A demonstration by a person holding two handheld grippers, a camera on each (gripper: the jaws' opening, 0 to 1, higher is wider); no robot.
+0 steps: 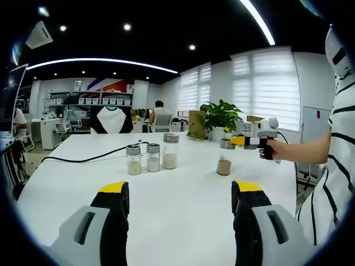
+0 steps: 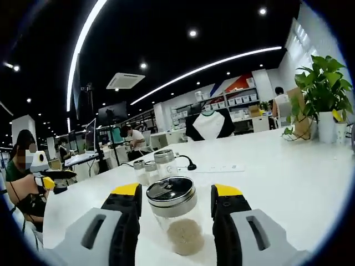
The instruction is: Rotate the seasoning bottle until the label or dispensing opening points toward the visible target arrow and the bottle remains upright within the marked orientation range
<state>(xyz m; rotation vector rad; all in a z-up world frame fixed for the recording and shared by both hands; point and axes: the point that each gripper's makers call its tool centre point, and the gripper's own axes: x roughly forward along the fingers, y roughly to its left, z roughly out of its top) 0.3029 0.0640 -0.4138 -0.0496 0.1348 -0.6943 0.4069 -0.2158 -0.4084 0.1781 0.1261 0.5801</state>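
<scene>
So the seasoning bottle the task is about sits on the white desk, right between the jaws of the right gripper. In the right gripper view the jaws flank it on both sides, but there looks to be a sliver of gap each side, so they read as open around it rather than clamped. In the left gripper view the same bottle shows small, over by the right gripper held out in the person's hand.

The left gripper hangs back over bare desk, jaws spread wide, holding nothing. Three more shakers stand in a cluster further along the desk, well apart from the action.

What could go wrong: if the jaws close off-centre or high near the metal lid, a twist could tip the bottle instead of spinning it, and it's got loose grains in the bottom. Glass on a slick desk might also skid.

Orientation: long axis is upright, lid up. Which way the label or opening faces, can't tell; no label visible and the lid detail is too small. No target arrow spotted either.
</scene>
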